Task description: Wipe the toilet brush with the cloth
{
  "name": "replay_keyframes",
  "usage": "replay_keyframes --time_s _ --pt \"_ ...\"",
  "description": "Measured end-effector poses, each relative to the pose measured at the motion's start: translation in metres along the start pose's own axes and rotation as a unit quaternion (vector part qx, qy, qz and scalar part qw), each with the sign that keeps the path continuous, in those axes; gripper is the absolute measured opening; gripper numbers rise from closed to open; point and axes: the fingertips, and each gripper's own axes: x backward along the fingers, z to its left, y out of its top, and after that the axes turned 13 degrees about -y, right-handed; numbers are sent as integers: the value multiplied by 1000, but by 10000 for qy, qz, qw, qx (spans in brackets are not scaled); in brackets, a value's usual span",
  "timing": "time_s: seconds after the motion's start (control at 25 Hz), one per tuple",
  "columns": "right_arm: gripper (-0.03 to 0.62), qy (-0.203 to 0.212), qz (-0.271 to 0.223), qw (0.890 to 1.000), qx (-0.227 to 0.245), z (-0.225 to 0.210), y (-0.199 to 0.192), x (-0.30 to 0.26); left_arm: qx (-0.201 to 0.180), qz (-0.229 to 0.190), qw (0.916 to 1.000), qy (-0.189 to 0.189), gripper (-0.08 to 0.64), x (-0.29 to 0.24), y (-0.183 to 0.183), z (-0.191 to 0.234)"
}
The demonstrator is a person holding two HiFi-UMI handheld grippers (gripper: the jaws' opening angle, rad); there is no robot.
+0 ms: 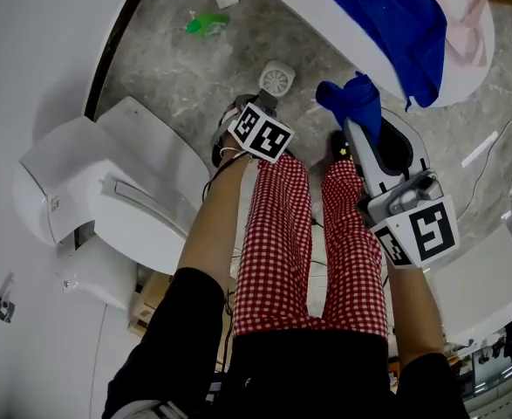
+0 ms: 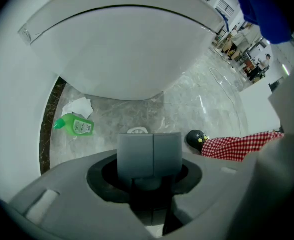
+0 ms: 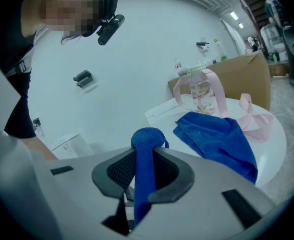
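My left gripper points straight down at the floor between the person's feet. In the left gripper view its jaws are shut on a grey, square-edged toilet brush handle that runs down away from the camera; the brush head is hidden. My right gripper is held out level in front of the right leg. It is shut on a bunched blue cloth, which sticks up between the black pads.
A second blue cloth and pink straps lie on a round white tabletop. A white toilet stands at left. On the marble floor are a green bottle, crumpled paper and a round drain.
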Motion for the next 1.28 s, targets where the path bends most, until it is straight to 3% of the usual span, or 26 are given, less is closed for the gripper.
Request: replay_keyframes --time_s 0.96,1.28 --pt "64 96 -107 9999 -2 12 7 8 516 -321 9981 74 163 23 -13 -8" --pt "64 86 -173 9998 4 12 10 16 525 -401 9976 189 163 36 -18 -16"
